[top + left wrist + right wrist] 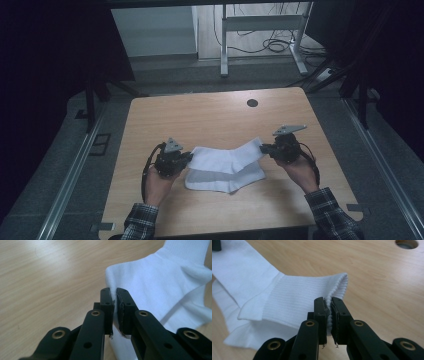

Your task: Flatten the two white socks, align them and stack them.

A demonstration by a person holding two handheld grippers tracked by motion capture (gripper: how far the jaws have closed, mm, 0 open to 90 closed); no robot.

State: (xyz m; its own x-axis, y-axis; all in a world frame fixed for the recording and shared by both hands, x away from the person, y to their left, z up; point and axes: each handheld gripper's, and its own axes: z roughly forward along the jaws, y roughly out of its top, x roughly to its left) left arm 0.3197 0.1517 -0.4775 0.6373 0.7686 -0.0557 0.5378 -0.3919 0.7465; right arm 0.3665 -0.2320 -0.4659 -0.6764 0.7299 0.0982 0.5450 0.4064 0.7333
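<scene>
White sock (upper) (227, 156) — stretched between the two grippers above the tabletop (210, 117), in the near half of it, roughly centred left to right. Toe end at the person's left, ribbed cuff at the right. In the high view it runs slightly uphill toward the right.

White sock (lower) (225, 180) — lying flat on the tabletop directly beneath and just nearer the person than the upper one; partly covered by it. In the right gripper view it shows as the layer (227, 305) under the held sock (287, 297).

Left gripper (187, 157) — held in the person's left hand (159, 182); jaws closed on the toe end of the upper sock. In the left gripper view (114, 303) a thin fold of white fabric (155, 282) is pinched between the two black jaws.

Right gripper (264, 148) — held in the person's right hand (302, 172); jaws closed on the cuff edge. In the right gripper view (327, 312) the ribbed rim sits clamped between them.

Tabletop — light wood grain, with a round dark hole (252, 103) near the far edge, well apart from the socks.

Sleeves — plaid, at both wrists along the near edge.
</scene>
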